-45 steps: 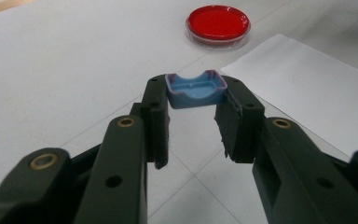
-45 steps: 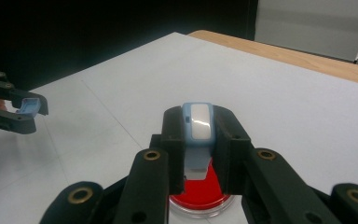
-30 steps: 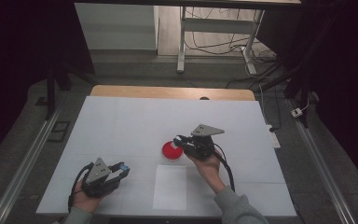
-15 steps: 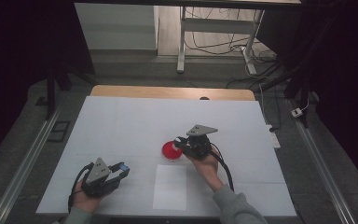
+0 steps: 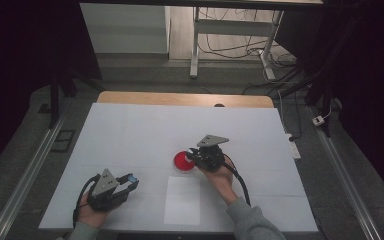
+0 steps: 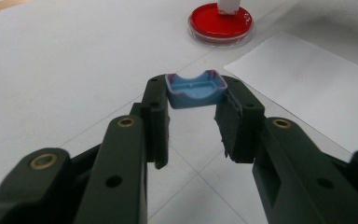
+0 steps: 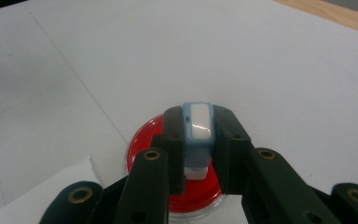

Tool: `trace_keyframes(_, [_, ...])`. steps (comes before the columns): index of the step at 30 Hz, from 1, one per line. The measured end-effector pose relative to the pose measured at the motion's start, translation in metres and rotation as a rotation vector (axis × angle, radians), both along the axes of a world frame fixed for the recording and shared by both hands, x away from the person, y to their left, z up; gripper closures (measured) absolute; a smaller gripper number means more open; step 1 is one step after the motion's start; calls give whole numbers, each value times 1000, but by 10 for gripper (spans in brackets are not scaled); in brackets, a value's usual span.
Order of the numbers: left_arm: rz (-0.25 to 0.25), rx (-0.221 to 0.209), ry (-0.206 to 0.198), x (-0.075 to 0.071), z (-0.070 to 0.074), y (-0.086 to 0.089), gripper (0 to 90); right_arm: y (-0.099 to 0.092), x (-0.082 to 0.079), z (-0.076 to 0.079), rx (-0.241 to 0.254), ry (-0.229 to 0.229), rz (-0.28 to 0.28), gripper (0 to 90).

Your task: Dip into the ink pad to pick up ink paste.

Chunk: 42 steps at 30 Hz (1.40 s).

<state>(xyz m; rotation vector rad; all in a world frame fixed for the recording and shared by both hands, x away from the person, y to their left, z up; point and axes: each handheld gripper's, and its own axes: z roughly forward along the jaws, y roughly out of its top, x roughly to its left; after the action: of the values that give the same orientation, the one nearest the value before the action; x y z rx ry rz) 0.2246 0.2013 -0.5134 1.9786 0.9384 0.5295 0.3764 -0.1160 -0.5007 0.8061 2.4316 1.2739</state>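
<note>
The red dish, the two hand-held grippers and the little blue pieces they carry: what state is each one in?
Red dish: flat on the white table, shallow clear rim, red inside.
Right gripper: shut on a white and blue piece, held above the dish.
Left gripper: shut on a blue cap, hollow side up.
White paper sheet: lying flat near the table's front edge.

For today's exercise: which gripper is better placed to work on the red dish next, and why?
Right. The right gripper, shut on a small white-and-blue piece, hangs directly over the red dish. The left gripper holds a blue cap well short of it.
</note>
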Motion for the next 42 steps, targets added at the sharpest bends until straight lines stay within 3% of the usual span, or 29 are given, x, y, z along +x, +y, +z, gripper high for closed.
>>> trace_keyframes(13, [-4,0,0,-1,1,-1,651,2,1,-6,-17,14,-6,752])
trace_keyframes(24, [-5,-4,0,-1,1,-2,651,3,-2,-8,-34,-12,-3,755])
trace_keyframes(42, [0,-8,0,0,1,-1,651,2,-2,-7,-16,-8,-10,753])
